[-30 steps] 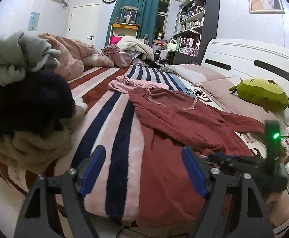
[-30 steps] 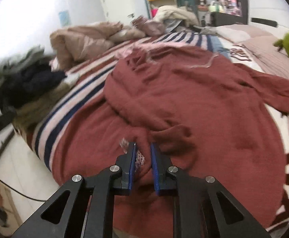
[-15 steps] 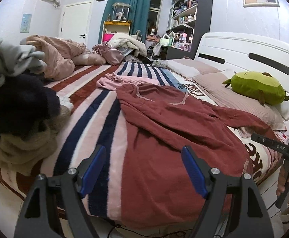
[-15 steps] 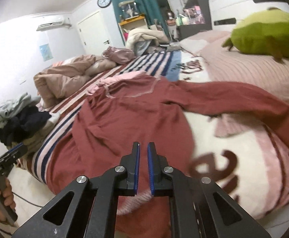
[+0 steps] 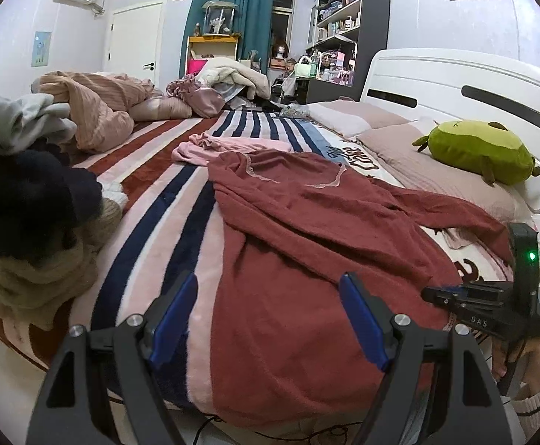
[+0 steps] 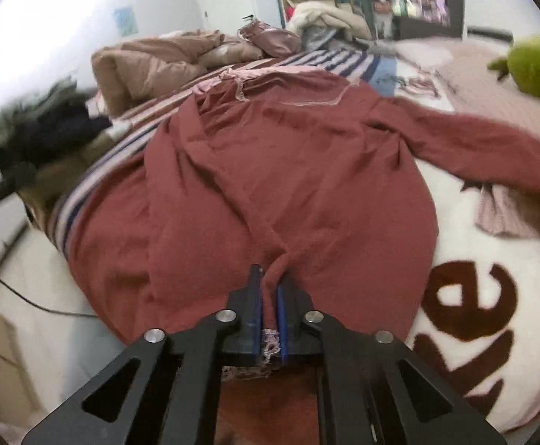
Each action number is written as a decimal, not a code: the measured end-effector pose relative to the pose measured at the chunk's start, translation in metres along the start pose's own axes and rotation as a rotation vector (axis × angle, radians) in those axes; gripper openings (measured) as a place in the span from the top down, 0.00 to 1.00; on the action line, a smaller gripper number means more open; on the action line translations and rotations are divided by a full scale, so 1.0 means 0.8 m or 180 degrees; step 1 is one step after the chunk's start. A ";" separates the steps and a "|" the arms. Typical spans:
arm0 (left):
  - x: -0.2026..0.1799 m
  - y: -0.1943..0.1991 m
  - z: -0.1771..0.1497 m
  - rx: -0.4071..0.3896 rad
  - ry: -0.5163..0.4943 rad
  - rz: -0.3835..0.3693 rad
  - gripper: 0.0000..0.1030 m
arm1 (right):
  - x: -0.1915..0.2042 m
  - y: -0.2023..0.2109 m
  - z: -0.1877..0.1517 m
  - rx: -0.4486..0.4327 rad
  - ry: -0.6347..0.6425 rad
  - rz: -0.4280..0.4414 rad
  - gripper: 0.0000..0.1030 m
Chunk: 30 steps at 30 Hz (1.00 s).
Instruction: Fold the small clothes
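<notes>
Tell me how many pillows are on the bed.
2 that I can make out: a pillow by the headboard, farther off, and a nearer pillow under the green plush toy. Bedding may hide others.

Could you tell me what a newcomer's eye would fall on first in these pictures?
First the dark red garment, spread across the striped blanket on the bed, its near hem pinched in the right gripper. Next the green plush toy on the pillows by the headboard, and the heap of clothes at the bed's left edge.
</notes>
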State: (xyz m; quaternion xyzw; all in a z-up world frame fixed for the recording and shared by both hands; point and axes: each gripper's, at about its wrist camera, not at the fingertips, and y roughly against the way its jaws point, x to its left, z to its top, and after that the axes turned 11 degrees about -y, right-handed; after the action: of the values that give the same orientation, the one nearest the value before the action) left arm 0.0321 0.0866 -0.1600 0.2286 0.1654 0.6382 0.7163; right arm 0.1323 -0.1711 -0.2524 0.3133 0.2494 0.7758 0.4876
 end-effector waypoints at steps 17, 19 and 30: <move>0.025 -0.021 0.001 0.0007 0.0058 0.0008 0.27 | -0.022 0.030 0.051 0.0019 0.0135 -0.0317 0.70; 0.032 -0.024 0.004 -0.0013 0.0066 0.0027 0.27 | -0.004 0.027 0.079 -0.0021 0.0242 -0.0079 0.67; 0.065 -0.016 0.005 -0.0066 0.0171 0.0116 0.22 | 0.055 -0.153 0.162 0.0569 0.0317 0.0009 0.67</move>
State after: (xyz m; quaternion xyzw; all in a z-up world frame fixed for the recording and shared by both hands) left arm 0.0517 0.1365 -0.1606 0.2069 0.1737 0.6588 0.7022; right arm 0.2859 -0.0711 -0.2379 0.3170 0.3411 0.7658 0.4436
